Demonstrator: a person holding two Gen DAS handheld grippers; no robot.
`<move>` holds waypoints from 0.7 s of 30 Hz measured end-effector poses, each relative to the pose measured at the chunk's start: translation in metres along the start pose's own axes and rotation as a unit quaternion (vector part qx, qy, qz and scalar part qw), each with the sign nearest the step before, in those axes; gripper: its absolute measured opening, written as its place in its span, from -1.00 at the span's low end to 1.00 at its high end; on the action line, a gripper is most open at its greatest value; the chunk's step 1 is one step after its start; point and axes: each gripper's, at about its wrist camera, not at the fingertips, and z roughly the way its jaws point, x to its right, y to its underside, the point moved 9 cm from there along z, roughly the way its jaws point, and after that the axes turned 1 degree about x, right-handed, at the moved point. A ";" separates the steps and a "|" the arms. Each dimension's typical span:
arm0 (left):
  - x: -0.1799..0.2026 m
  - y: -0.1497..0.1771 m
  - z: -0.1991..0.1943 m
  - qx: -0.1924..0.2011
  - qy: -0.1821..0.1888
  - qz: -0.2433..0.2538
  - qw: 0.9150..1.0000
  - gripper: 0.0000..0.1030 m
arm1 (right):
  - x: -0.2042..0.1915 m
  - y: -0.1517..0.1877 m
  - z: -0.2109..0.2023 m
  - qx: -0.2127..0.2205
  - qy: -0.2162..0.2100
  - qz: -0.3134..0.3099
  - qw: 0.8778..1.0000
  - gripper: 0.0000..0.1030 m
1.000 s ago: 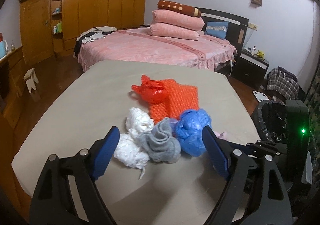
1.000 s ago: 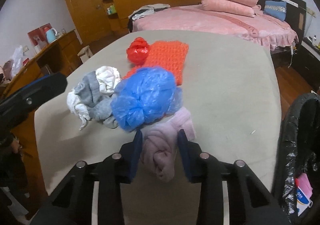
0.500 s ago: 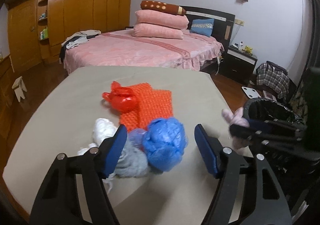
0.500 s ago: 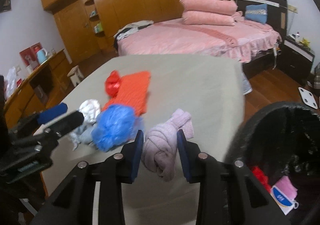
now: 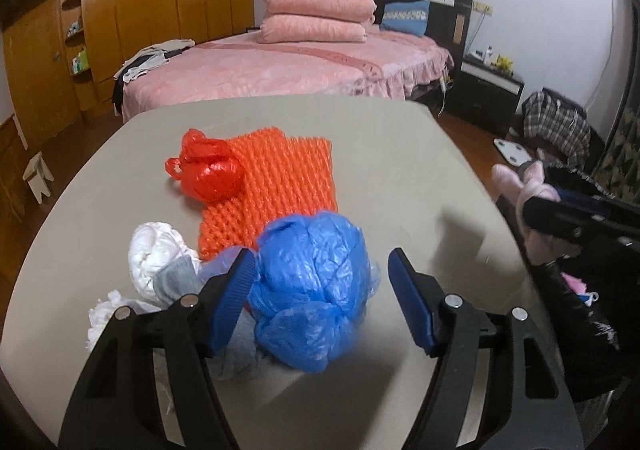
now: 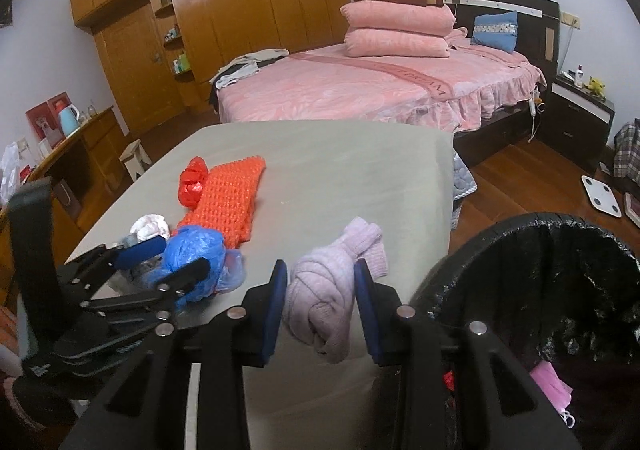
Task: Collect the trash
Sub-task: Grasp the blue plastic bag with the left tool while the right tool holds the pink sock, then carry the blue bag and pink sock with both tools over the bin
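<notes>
A crumpled blue plastic bag lies on the beige table. My left gripper straddles it, open: the left pad brushes the bag and the right pad stands clear of it. My right gripper is shut on a knotted lilac sock bundle, held in the air at the table's near right corner, beside the black-lined trash bin. Behind the blue bag lie a red plastic bag, an orange knitted cloth, a white wad and a grey sock.
A pink bed stands beyond the table, with a dark nightstand to its right. A white scale lies on the wooden floor near the bin. A small stool and a wooden wardrobe are on the left.
My left gripper moved forward and right, from the white and grey wads to around the blue bag, and its jaws narrowed. My right gripper lifted the lilac bundle off the table toward the bin.
</notes>
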 end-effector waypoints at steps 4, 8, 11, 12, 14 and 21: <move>0.002 0.002 0.005 -0.006 -0.008 0.005 1.000 0.31 | 0.001 0.001 -0.001 0.000 0.000 0.002 1.000 -0.34; 0.000 0.000 0.004 -0.005 -0.017 0.004 1.000 -0.12 | 0.003 0.000 -0.004 0.003 0.000 0.005 1.000 -0.34; 0.001 -0.004 -0.001 0.004 -0.016 0.002 1.000 -0.20 | 0.004 -0.002 -0.009 0.008 0.001 0.008 1.000 -0.34; 0.002 -0.006 -0.005 0.009 -0.015 0.001 1.000 -0.21 | 0.005 -0.003 -0.011 0.010 0.002 0.009 1.000 -0.34; 0.004 -0.013 -0.016 0.023 -0.011 -0.002 1.000 -0.22 | 0.005 -0.004 -0.014 0.013 0.002 0.010 1.000 -0.34; 0.019 -0.034 -0.051 0.059 0.009 -0.002 0.998 -0.22 | 0.006 -0.011 -0.035 0.034 0.002 0.012 0.999 -0.34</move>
